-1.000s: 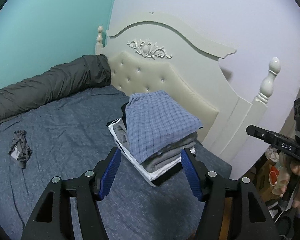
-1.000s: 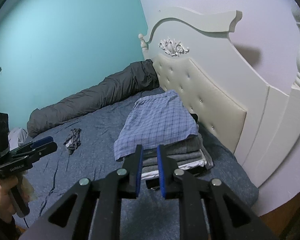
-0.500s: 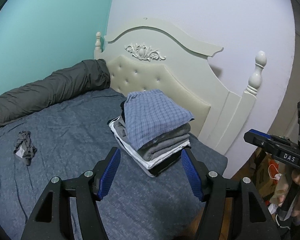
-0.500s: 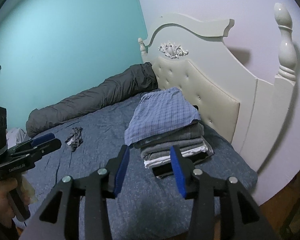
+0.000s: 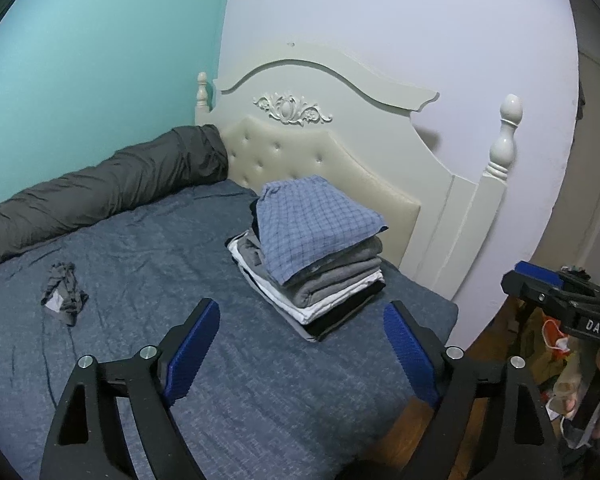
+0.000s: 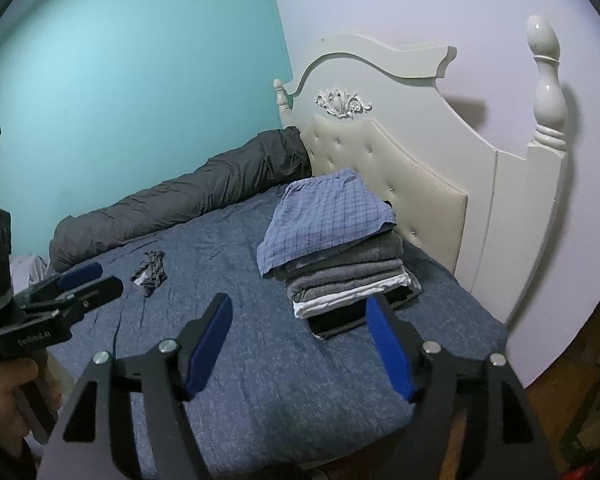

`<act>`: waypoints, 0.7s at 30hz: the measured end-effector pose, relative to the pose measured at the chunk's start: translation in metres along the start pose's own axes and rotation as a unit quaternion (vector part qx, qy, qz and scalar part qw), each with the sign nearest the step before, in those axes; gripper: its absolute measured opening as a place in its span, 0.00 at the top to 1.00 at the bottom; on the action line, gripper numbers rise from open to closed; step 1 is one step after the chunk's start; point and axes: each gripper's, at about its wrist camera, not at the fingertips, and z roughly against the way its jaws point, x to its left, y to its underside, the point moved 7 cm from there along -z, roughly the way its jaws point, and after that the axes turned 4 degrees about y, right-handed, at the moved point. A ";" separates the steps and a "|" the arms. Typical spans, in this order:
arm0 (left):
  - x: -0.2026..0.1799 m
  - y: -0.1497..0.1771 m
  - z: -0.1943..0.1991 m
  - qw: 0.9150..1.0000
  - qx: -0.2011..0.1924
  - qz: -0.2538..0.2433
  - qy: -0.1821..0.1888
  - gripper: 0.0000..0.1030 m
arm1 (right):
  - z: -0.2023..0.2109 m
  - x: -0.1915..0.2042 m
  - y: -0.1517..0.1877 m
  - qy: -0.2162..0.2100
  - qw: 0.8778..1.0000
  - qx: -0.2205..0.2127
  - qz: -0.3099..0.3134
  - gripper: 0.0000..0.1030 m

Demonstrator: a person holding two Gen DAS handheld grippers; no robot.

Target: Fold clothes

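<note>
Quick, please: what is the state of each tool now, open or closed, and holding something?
Left tool: open, holding nothing.
Right tool: open, holding nothing.

A bed covered in matt, heathered blue woven cloth (image 5: 140, 248), lightly creased. On it, a stack of soft folded cloth garments (image 5: 320, 280), topped by thin blue checked cotton-like fabric (image 5: 316, 220). A small crumpled grey cloth piece (image 5: 62, 298) looks limp. The cream headboard (image 5: 340, 92) is smooth painted wood with a satin sheen; its tufted panel (image 5: 300, 160) looks like leatherette. A dark grey rolled duvet (image 5: 100, 184) has a faintly shiny, wrinkled surface.
</note>
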 end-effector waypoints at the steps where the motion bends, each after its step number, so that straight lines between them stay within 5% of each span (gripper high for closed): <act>1: 0.000 0.000 0.002 1.000 -0.002 0.000 -0.001 0.14 | 0.001 -0.001 0.001 0.003 1.000 0.000 -0.001 0.28; 13: -0.008 0.010 0.016 1.000 -0.016 -0.002 -0.001 0.12 | 0.015 -0.011 0.021 0.024 0.999 -0.007 -0.025 0.15; 17: -0.011 0.014 0.017 1.000 -0.014 -0.004 -0.001 0.12 | 0.018 -0.013 0.026 0.032 0.999 -0.009 -0.033 0.05; 19: -0.011 0.016 0.018 1.000 -0.015 0.000 0.001 0.00 | 0.019 -0.014 0.027 0.035 0.999 -0.011 -0.033 0.04; 21: -0.011 0.018 0.019 1.000 -0.016 0.003 0.004 0.00 | 0.019 -0.015 0.029 0.036 0.999 -0.012 -0.032 0.04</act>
